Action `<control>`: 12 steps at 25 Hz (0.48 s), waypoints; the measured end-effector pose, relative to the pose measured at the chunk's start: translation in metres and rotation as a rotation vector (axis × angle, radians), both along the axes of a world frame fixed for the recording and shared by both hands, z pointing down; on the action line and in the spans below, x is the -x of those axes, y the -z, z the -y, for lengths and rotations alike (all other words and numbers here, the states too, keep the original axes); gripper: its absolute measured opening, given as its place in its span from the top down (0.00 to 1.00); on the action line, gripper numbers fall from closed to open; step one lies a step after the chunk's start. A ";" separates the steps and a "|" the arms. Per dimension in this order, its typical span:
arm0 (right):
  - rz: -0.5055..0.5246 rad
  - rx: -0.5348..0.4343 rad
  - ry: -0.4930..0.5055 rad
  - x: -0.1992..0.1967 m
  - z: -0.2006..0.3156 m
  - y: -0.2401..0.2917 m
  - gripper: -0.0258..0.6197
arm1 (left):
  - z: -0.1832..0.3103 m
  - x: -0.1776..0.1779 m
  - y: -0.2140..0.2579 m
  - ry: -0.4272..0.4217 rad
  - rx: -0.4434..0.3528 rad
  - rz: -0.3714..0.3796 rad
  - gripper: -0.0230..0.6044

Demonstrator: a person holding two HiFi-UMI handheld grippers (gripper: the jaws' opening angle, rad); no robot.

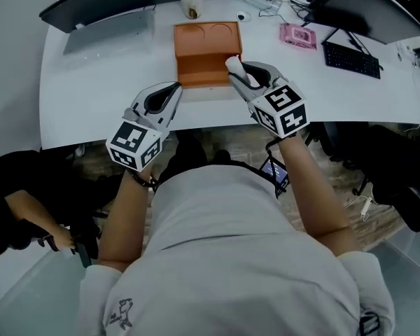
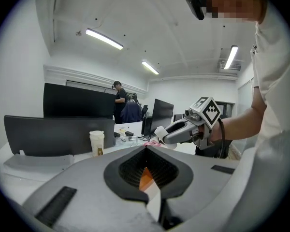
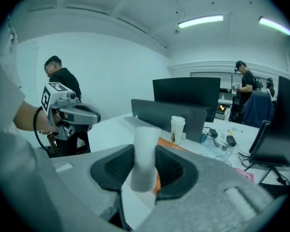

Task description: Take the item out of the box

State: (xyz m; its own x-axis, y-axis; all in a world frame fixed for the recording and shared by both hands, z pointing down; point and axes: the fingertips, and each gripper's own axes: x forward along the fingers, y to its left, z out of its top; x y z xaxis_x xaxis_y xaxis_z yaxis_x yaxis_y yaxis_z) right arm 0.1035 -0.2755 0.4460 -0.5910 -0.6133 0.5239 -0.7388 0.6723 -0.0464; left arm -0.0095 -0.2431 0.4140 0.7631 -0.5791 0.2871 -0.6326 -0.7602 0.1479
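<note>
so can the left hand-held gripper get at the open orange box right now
Probably yes: the left hand-held gripper, empty, hangs just short of the open orange box, nothing between them; the right hand-held gripper holds a white cylinder at its front right corner.

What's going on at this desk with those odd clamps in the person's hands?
A person at a white desk works a hand-held gripper in each hand. The right gripper is clamped on a white cylinder, held up over the near right corner of the open orange box. The left gripper is shut with nothing in it, near the box's left corner.
</note>
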 end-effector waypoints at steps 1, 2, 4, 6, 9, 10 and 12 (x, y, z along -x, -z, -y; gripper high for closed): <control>0.004 -0.008 -0.003 -0.003 -0.004 0.006 0.75 | -0.004 -0.002 0.007 0.003 -0.009 -0.001 0.97; 0.009 -0.015 -0.005 -0.005 -0.008 0.013 0.75 | -0.007 -0.004 0.013 0.006 -0.017 -0.003 0.97; 0.019 -0.035 -0.008 -0.007 -0.015 0.026 0.75 | -0.013 -0.005 0.026 0.013 -0.036 -0.006 0.97; 0.029 -0.061 -0.010 -0.007 -0.021 0.039 0.75 | -0.017 -0.003 0.037 0.020 -0.055 -0.010 0.97; 0.048 -0.109 -0.010 -0.007 -0.029 0.059 0.75 | -0.022 -0.001 0.051 0.031 -0.081 -0.015 0.97; 0.053 -0.126 -0.007 -0.007 -0.031 0.065 0.75 | -0.024 -0.001 0.054 0.033 -0.089 -0.015 0.97; 0.061 -0.155 0.003 -0.007 -0.035 0.075 0.75 | -0.026 -0.002 0.061 0.038 -0.102 -0.016 0.97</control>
State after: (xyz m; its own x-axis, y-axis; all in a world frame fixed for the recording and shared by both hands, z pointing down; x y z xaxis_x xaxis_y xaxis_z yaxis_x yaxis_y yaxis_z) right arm 0.1104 -0.2403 0.3708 -0.6208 -0.6820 0.3867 -0.7356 0.6772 0.0135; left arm -0.0076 -0.2166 0.3529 0.7442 -0.6330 0.2131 -0.6591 -0.7477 0.0810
